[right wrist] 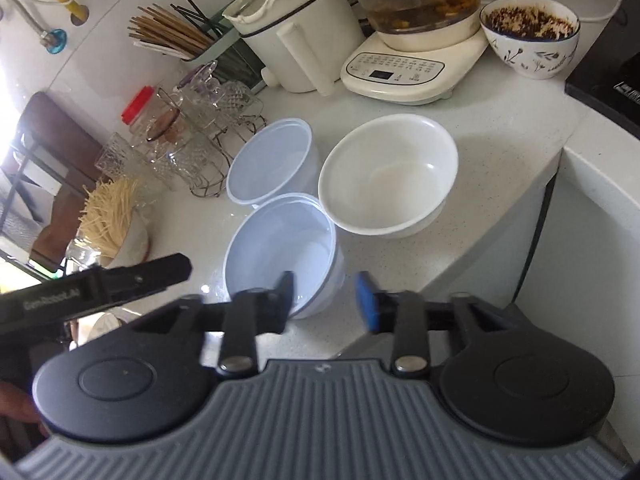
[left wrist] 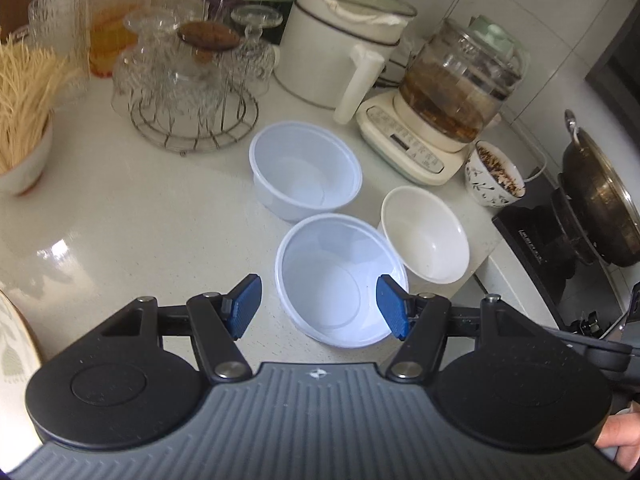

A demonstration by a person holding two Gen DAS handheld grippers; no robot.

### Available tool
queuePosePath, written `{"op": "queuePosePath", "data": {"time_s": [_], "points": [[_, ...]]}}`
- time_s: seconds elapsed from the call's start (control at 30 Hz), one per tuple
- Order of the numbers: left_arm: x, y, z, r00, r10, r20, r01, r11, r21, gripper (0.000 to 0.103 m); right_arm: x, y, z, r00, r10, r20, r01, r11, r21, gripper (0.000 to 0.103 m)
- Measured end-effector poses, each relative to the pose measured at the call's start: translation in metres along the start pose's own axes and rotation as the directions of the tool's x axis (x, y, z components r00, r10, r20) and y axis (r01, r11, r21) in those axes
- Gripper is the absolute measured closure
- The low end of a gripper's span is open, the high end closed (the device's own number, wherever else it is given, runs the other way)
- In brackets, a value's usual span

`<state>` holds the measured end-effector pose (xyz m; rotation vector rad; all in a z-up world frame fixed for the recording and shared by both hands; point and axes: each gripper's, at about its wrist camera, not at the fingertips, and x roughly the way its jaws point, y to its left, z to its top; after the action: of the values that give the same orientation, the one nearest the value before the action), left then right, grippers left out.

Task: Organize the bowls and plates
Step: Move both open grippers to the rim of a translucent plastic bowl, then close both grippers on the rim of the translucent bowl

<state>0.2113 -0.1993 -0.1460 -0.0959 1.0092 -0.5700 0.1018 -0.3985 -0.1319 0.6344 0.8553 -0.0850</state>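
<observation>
Two pale blue plastic bowls and one white bowl stand on the white counter. The near blue bowl (left wrist: 340, 280) (right wrist: 282, 252) lies just ahead of my left gripper (left wrist: 320, 306), which is open, its right pad over the bowl's near rim. The far blue bowl (left wrist: 306, 170) (right wrist: 270, 160) stands behind it. The white bowl (left wrist: 426, 236) (right wrist: 388, 174) touches the near blue bowl's right side. My right gripper (right wrist: 326, 300) is open and empty, its left finger over the near blue bowl's rim. A patterned plate edge (left wrist: 12, 344) shows at far left.
A wire rack of glasses (left wrist: 192, 80), a white pot (left wrist: 344, 36), a glass kettle on its base (left wrist: 448, 96), a patterned bowl with food (left wrist: 494, 178) (right wrist: 530, 36) and a toothpick holder (left wrist: 22, 108) ring the counter. A stove with a wok (left wrist: 600, 196) is right. The counter edge (right wrist: 500, 220) drops off at right.
</observation>
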Motion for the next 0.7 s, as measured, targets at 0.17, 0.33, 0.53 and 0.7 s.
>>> {"op": "queuePosePath", "data": {"time_s": [0.17, 0.33, 0.53, 0.7], "points": [[0.019, 0.003, -0.001, 0.999, 0.033, -0.027, -0.034, 0.999, -0.037, 0.036, 0.015, -0.007, 0.007, 0.998, 0.045, -0.033, -0.044, 0.999, 0.020, 0.049], [0.042, 0.007, 0.005, 0.997, 0.044, -0.059, -0.049, 0.995, -0.091, 0.044, 0.035, -0.013, 0.014, 0.996, 0.036, -0.076, -0.032, 0.998, 0.048, 0.051], [0.058, 0.022, 0.010, 0.994, 0.064, -0.092, -0.081, 0.979, -0.188, 0.063, 0.051, -0.015, 0.020, 0.994, 0.041, -0.105, -0.032, 0.996, 0.088, 0.059], [0.066, 0.025, 0.015, 0.993, 0.059, -0.098, -0.079, 0.974, -0.214, 0.073, 0.059, -0.015, 0.024, 0.990, 0.057, -0.125, -0.047, 0.995, 0.085, 0.066]]}}
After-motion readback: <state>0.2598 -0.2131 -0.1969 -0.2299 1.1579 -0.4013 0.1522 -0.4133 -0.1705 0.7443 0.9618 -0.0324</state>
